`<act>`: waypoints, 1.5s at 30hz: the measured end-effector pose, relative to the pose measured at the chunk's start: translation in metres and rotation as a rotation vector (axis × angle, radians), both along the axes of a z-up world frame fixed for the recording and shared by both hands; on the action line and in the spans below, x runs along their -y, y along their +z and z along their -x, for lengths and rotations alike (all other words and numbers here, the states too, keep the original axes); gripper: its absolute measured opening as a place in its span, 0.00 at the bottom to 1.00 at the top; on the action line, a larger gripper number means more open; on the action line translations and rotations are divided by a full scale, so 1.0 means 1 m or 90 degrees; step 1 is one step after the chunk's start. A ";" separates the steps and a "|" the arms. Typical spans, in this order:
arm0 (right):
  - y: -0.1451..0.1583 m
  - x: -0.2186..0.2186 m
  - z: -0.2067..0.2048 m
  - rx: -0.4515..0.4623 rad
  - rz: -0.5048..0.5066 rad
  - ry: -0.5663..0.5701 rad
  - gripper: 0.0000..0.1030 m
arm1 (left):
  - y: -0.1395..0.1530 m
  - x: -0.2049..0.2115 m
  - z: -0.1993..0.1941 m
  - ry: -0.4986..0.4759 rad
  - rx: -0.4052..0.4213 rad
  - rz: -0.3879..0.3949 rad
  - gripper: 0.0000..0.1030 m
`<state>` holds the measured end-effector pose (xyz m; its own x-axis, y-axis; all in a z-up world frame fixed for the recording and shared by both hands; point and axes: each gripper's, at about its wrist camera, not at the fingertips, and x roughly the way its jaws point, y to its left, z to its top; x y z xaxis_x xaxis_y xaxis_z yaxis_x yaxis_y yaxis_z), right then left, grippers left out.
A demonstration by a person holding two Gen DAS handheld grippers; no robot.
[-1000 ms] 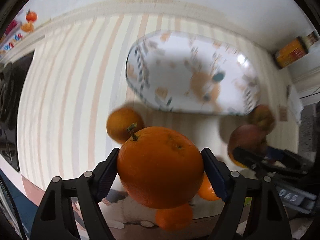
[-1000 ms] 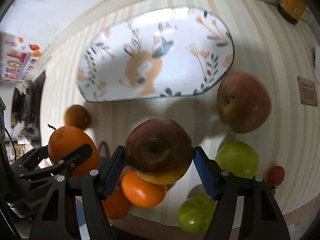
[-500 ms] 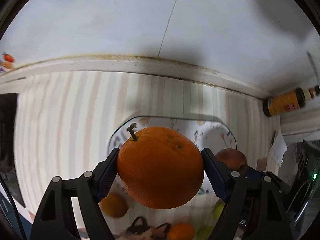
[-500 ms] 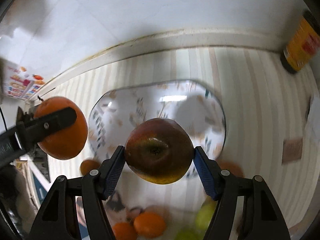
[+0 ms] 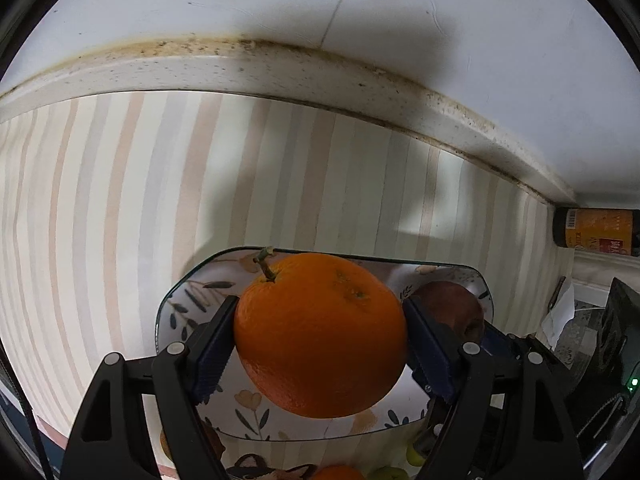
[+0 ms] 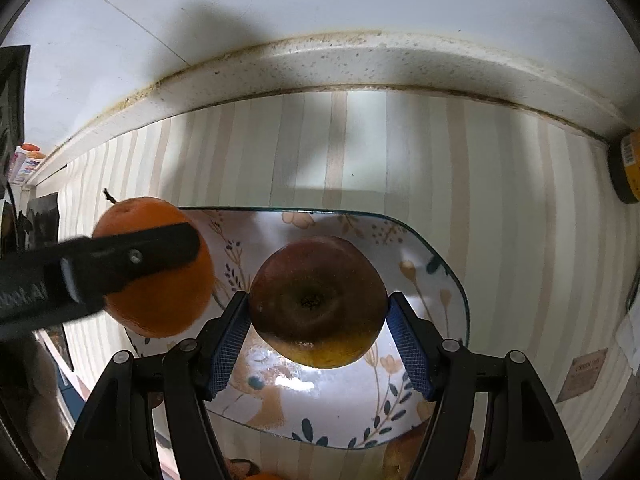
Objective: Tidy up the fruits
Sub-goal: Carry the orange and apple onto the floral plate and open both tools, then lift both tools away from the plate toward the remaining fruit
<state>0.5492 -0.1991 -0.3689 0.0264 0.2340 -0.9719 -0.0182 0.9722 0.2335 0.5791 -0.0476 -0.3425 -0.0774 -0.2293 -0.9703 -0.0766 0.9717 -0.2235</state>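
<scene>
My left gripper (image 5: pixel 320 344) is shut on a large orange (image 5: pixel 320 334) with a short stem, held over the left part of a floral white plate (image 5: pixel 188 300). My right gripper (image 6: pixel 318 330) is shut on a dark red apple (image 6: pixel 318 300) with a yellow underside, above the middle of the same plate (image 6: pixel 436 280). In the right wrist view the orange (image 6: pixel 160 304) and a left finger (image 6: pixel 120 260) show at the left. In the left wrist view the apple (image 5: pixel 452 304) peeks out behind my right pad. The plate has no fruit lying on it.
The plate rests on a striped mat (image 5: pixel 120 220) that runs back to a white ledge (image 5: pixel 280 68) and wall. A yellow-labelled bottle (image 5: pixel 596 232) lies at the far right. More fruit, an orange (image 5: pixel 336 472) and a green one (image 5: pixel 384 472), lies at the near edge.
Both grippers have carried their fruit away from the loose fruit pile and forward over the plate, which now lies beneath them. The grips have not changed.
</scene>
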 end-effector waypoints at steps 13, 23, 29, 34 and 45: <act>0.005 0.008 -0.007 -0.030 -0.002 0.003 0.92 | -0.007 0.007 0.007 -0.025 0.006 -0.045 0.93; 0.031 0.026 0.013 -0.021 0.048 -0.012 0.93 | 0.040 -0.015 0.032 -0.026 0.102 -0.104 0.93; 0.055 0.030 0.039 0.005 0.072 -0.017 0.93 | 0.066 -0.032 0.053 -0.021 0.149 -0.143 0.93; 0.073 0.023 0.066 0.035 0.081 -0.022 0.93 | 0.079 -0.036 0.085 -0.017 0.174 -0.160 0.93; 0.120 0.011 0.122 0.105 0.096 -0.046 0.93 | 0.136 -0.045 0.152 -0.014 0.261 -0.172 0.93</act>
